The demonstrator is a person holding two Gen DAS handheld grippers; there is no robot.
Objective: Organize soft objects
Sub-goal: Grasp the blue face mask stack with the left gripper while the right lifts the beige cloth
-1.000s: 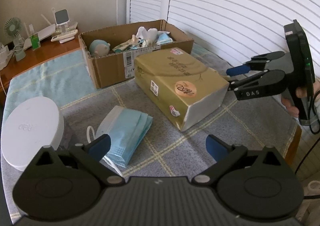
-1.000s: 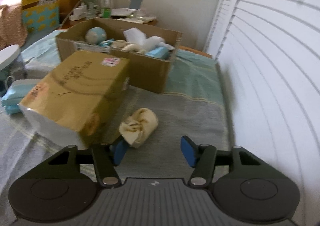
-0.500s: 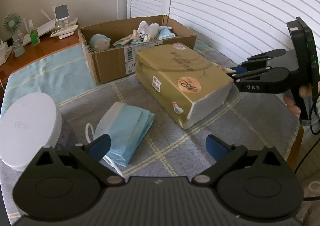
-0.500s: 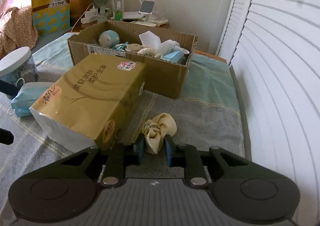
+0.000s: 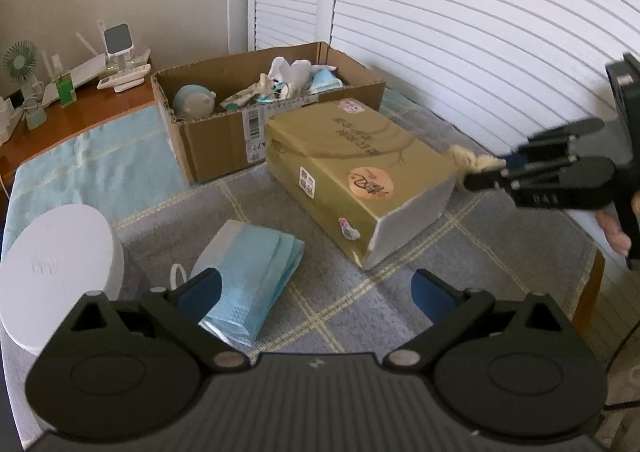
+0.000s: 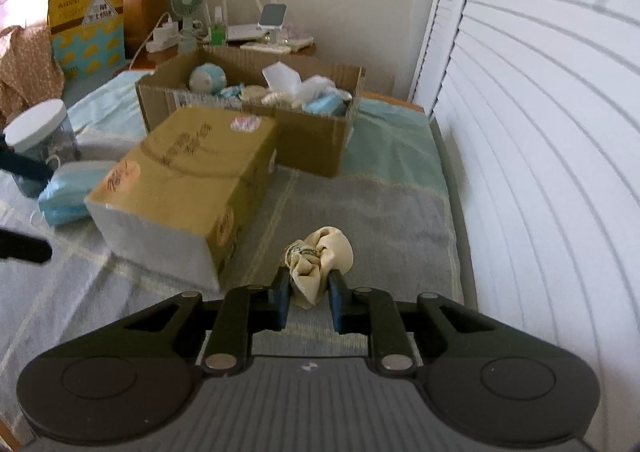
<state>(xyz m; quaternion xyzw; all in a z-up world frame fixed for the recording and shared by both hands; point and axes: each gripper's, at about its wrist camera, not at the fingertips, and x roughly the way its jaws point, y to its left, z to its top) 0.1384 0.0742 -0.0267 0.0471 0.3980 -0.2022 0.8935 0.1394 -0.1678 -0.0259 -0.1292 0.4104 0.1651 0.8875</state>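
Cream scrunchie is clamped at its lower end between the fingers of the right gripper; the bunched bulk sticks out past the fingertips, so most of the fabric is left free. It appears lifted clear of the grey plaid cloth, probably for carrying to the cardboard box.

Orientation: long axis runs roughly along the gripper fingers, free end pointing toward the cardboard box. In the left wrist view the scrunchie is seen just beside the near right corner of the gold tissue pack, held out toward that pack.

Gold tissue pack lies flat, long axis running toward the cardboard box, which sits directly behind it and already holds a plush toy, masks and other soft items. That box is judged to be the collection point.

In front of the tissue pack, a stack of blue face masks lies flat, not yet picked up. Left gripper hovers above the stack with jaws spread wide and nothing held. A white-lidded jar stands left of the masks.
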